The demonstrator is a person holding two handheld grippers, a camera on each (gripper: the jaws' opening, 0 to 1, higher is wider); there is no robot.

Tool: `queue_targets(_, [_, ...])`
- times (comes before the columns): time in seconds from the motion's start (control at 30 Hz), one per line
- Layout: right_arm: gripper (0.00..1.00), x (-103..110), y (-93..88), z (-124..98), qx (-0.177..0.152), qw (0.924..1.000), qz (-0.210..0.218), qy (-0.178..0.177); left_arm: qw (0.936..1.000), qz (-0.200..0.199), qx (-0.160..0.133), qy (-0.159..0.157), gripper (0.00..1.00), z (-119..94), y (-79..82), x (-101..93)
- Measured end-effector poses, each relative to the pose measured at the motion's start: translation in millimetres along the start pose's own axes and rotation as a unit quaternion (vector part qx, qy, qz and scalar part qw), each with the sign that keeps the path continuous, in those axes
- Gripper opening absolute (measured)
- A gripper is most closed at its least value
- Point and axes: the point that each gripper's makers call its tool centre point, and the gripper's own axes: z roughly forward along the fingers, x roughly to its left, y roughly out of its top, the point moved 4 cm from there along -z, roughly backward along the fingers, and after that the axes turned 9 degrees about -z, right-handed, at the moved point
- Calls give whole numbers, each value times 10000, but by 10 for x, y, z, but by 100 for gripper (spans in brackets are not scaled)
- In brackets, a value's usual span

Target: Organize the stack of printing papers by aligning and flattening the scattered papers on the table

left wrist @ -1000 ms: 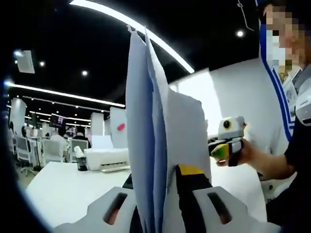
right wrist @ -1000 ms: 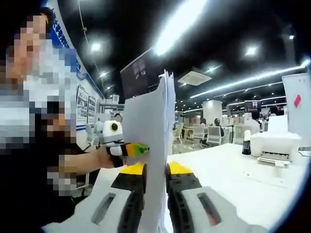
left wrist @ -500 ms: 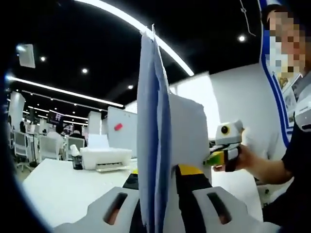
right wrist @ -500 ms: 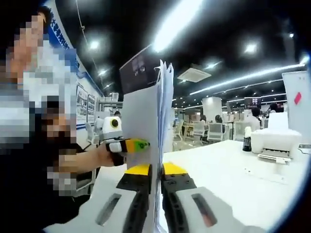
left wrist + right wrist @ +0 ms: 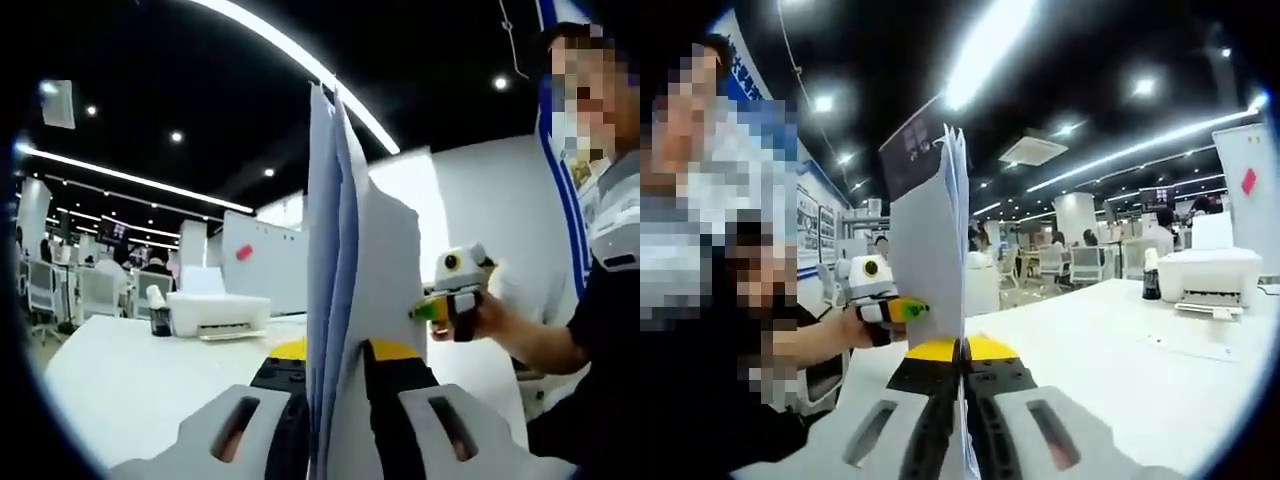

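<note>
I have the stack of papers (image 5: 345, 290) lifted off the counter (image 5: 130, 375) and standing on edge, held up between my two tools, one at each end. In the left gripper view the sheets rise straight up from between the jaws of my left tool (image 5: 335, 350), which are clamped tight on the stack; the top edges fan slightly apart, so the sheets are not flush. In the right gripper view the same stack of papers (image 5: 930, 250) stands upright from my right tool (image 5: 962, 350), whose jaws are pressed together on the lower edge of it. Past the sheets in the left gripper view I see the right tool (image 5: 455, 300) in a hand (image 5: 490, 320), and in the right gripper view the left tool (image 5: 880, 300) at the far end. On the white counter (image 5: 1120, 350) behind sits a white printer (image 5: 1212, 275) with a dark bottle (image 5: 1151, 278) just beside it. Chairs and people sit farther back in the office.
</note>
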Motion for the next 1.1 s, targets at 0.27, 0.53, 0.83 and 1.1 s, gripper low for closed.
queue_targets(0.27, [0,11,0,-13,9,10000,17,-21,9998,-76,-38,206,18,-184,-2,70])
queue_targets(0.53, [0,19,11,-19,30,9999,53,-87,9998,82,-39,190,6,-130,9,-31])
queue_targets(0.83, [0,20,186,-402,41,9959,817,-394,9985,-521,156,43,6,141,138,-253])
queue_targets(1.1, [0,-53,210,-767,-20,9810,1858,-562,9862,-1562,497,-223,6,449,104,-455])
